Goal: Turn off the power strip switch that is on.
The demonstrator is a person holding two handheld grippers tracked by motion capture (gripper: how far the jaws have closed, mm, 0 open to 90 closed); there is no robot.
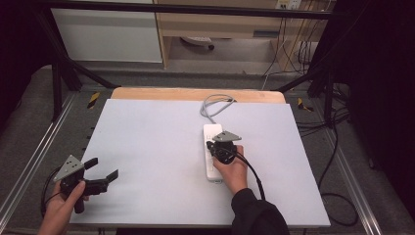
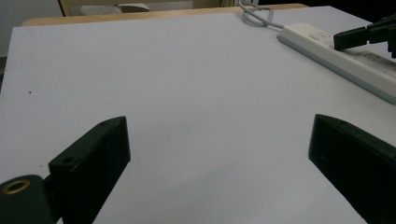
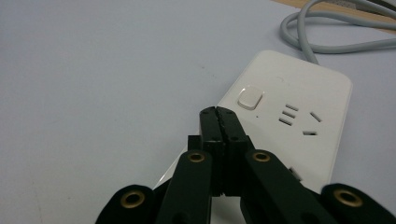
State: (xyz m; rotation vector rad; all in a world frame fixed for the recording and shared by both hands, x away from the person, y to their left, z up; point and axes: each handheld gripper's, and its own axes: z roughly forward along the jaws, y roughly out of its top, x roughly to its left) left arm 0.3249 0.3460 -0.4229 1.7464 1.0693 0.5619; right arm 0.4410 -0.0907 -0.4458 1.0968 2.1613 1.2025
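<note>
The likeliest slip is at the power strip's switch (image 3: 250, 97). The right gripper (image 3: 219, 114) has its 2 jaws pressed together, nothing between them, and the joined tips hover just short of the white rocker button, at about 7 o'clock from it in the right gripper view. If the tips come down off-centre, they may land on the flat casing, or skid toward the socket slots (image 3: 299, 119) at 3 o'clock of the button. The power strip (image 1: 212, 152) lies loose on the pale table (image 1: 147, 147), so a slanted push may shove it sideways rather than click the button. Its grey cable (image 1: 214, 105) coils at the far end and gives little anchoring.

In the high view the strip lies lengthwise right of the table's centre, with the right gripper (image 1: 215, 147) above its middle and the hand behind it at 6 o'clock. The left gripper (image 1: 105, 169) rests well apart at 8 o'clock from the strip, jaws spread wide and empty over bare table, so nothing steadies the strip.
</note>
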